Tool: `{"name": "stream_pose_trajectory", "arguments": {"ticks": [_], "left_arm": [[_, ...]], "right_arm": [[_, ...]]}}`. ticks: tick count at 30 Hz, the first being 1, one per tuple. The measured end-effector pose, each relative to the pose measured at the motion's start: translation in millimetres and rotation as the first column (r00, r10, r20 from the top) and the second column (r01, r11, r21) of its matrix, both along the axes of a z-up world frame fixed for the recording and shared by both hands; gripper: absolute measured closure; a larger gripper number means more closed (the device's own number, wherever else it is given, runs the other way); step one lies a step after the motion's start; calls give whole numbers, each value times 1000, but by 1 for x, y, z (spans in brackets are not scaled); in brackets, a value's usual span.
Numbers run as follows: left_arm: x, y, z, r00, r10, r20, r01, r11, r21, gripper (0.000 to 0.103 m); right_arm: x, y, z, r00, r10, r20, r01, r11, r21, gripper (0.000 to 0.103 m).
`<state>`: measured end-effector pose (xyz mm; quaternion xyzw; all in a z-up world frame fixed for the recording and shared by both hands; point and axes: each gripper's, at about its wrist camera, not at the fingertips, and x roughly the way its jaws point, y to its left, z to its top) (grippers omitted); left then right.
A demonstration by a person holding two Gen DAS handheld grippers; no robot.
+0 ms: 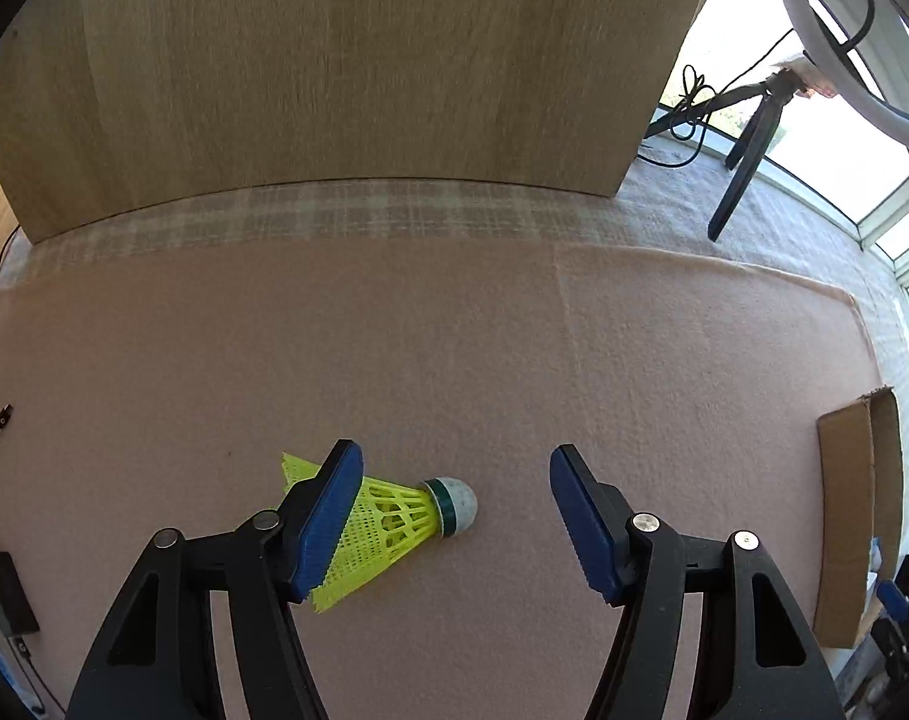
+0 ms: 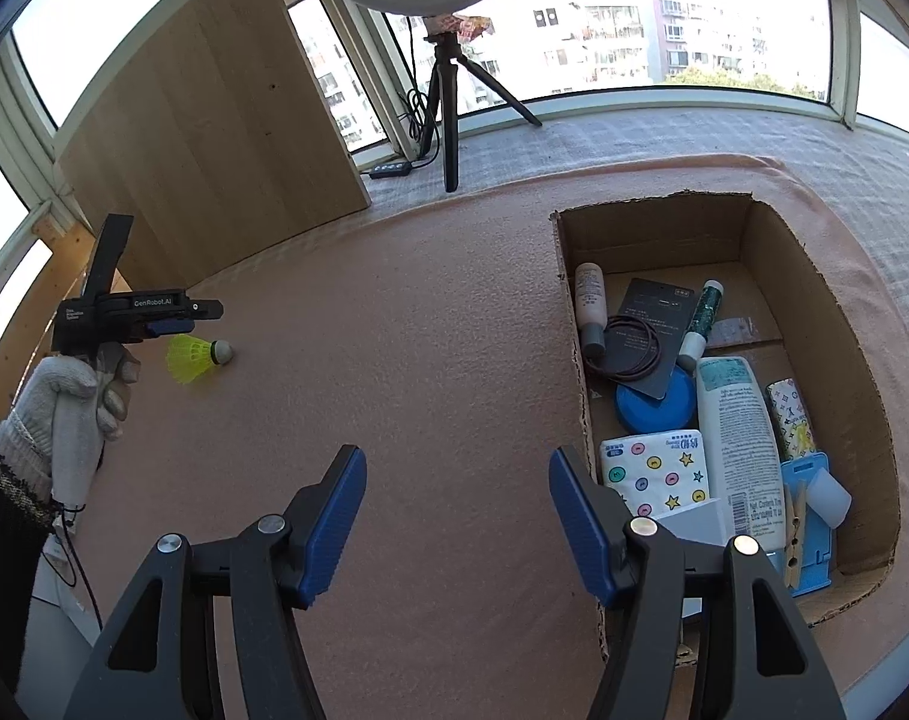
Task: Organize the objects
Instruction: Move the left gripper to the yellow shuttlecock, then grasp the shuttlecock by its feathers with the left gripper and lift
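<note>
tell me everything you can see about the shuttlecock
The shuttlecock is plastic: a neon yellow mesh skirt, a dark green band, and a rounded white cap. It lies on its side on the pink cloth, cap pointing toward the cardboard box, well apart from it. The left gripper hangs over it with jaws open; one blue finger covers part of the skirt. Whether it touches is unclear.

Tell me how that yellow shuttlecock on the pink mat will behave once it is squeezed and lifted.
The shuttlecock is probably very light: its skirt is open plastic mesh. That mesh likely flexes under the left tool, so a gentle squeeze seems wise. Lying on its side with a rounded cork, it may roll in an arc if nudged.
</note>
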<state>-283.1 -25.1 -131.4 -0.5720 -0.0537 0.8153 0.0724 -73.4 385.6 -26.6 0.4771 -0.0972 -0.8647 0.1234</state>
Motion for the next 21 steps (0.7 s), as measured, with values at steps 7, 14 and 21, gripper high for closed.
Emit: {"name": "stream_pose_trajectory", "arguments": {"ticks": [7, 14, 21], "left_arm": [[-12, -20, -22, 998, 15, 64, -14, 1000, -6, 40], [1, -17, -33, 988, -63, 139, 54, 996, 68, 40], [34, -19, -36, 982, -93, 163, 67, 986, 154, 40]], "right_arm": [[1, 10, -2, 999, -35, 19, 36, 999, -7, 43], [2, 9, -2, 999, -35, 24, 35, 999, -6, 43], [-1, 6, -5, 999, -30, 25, 31, 999, -22, 43]]}}
